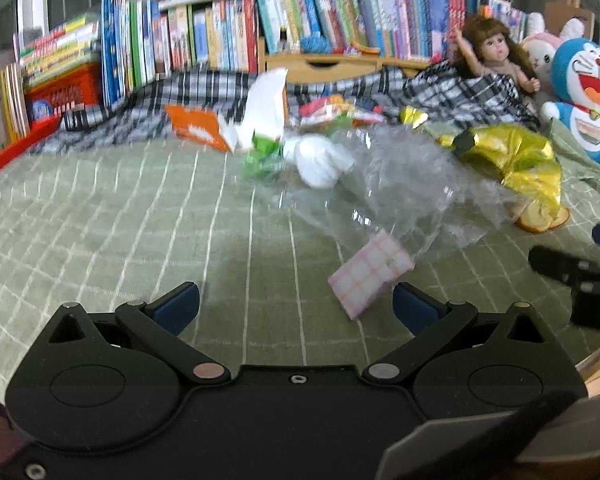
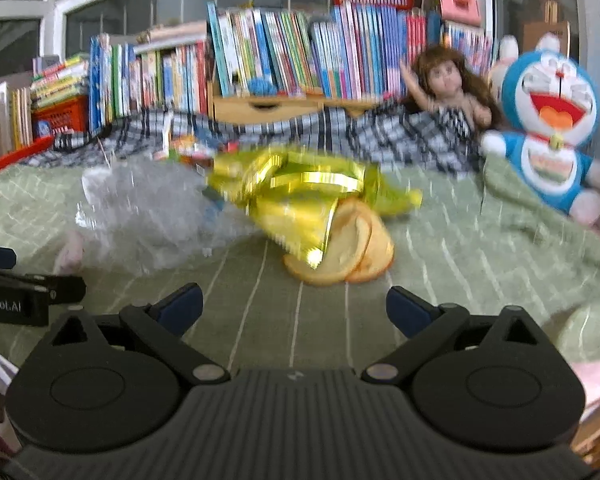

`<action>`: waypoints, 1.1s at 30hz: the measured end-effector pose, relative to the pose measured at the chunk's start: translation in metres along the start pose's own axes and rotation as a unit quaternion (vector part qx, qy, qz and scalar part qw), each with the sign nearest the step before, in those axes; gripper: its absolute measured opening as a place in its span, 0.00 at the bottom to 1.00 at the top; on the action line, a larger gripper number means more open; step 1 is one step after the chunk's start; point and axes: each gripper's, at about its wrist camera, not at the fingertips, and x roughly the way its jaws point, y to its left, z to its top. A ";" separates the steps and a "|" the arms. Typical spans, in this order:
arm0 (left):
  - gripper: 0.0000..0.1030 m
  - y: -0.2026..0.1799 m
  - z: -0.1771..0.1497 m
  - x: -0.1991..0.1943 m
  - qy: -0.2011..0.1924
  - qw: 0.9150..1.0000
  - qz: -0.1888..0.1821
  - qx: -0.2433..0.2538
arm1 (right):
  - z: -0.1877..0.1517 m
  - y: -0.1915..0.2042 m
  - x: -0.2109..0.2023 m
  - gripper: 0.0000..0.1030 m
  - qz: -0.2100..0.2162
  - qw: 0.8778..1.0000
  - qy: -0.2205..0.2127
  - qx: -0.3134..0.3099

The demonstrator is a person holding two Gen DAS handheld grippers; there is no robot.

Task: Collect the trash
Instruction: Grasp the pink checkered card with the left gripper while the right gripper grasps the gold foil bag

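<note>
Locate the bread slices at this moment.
The bread slices lie on the green bedspread, centre of the right wrist view, partly under the gold foil wrapper.

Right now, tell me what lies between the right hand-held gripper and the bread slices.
Only bare green checked bedspread, seen in the right wrist view, separates the open right hand-held gripper from the bread slices.

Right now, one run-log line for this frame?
stage: approach | left gripper: open, empty, facing pink packet | right gripper: open, empty, facing gold wrapper | nothing collected in view
</note>
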 end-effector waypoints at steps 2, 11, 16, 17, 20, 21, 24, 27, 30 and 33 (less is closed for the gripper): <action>1.00 -0.004 0.001 -0.007 -0.020 1.000 0.001 0.011 | 0.009 -0.004 -0.001 0.98 0.002 1.000 -0.014 0.002; 0.89 -0.019 0.013 0.002 -0.029 0.999 -0.026 0.028 | 0.060 -0.025 0.039 0.98 0.035 0.998 -0.013 0.043; 0.60 -0.017 0.008 0.008 -0.012 0.998 -0.063 0.015 | 0.068 -0.023 0.070 0.95 0.046 0.998 0.022 0.027; 0.53 -0.017 0.008 0.008 -0.008 0.997 -0.069 0.012 | 0.069 -0.023 0.075 0.91 0.052 0.998 0.033 0.029; 0.29 -0.012 0.006 0.009 0.002 0.997 -0.076 -0.007 | 0.071 -0.021 0.081 0.73 0.058 0.997 0.053 0.027; 0.26 -0.010 0.006 0.009 0.004 0.997 -0.073 -0.013 | 0.071 -0.019 0.080 0.68 0.057 0.997 0.054 0.024; 0.26 -0.005 0.008 0.007 0.001 0.997 -0.070 -0.021 | 0.072 -0.019 0.076 0.43 0.045 0.997 0.050 0.023; 0.25 -0.001 0.010 0.002 -0.006 0.997 -0.067 -0.023 | 0.075 -0.025 0.071 0.27 0.050 0.997 0.043 0.041; 0.25 0.002 0.015 -0.006 -0.017 0.997 -0.066 -0.027 | 0.079 -0.030 0.066 0.14 0.047 0.997 0.033 0.053; 0.26 0.006 0.020 -0.013 -0.026 0.997 -0.066 -0.031 | 0.083 -0.032 0.061 0.12 0.049 0.997 0.024 0.052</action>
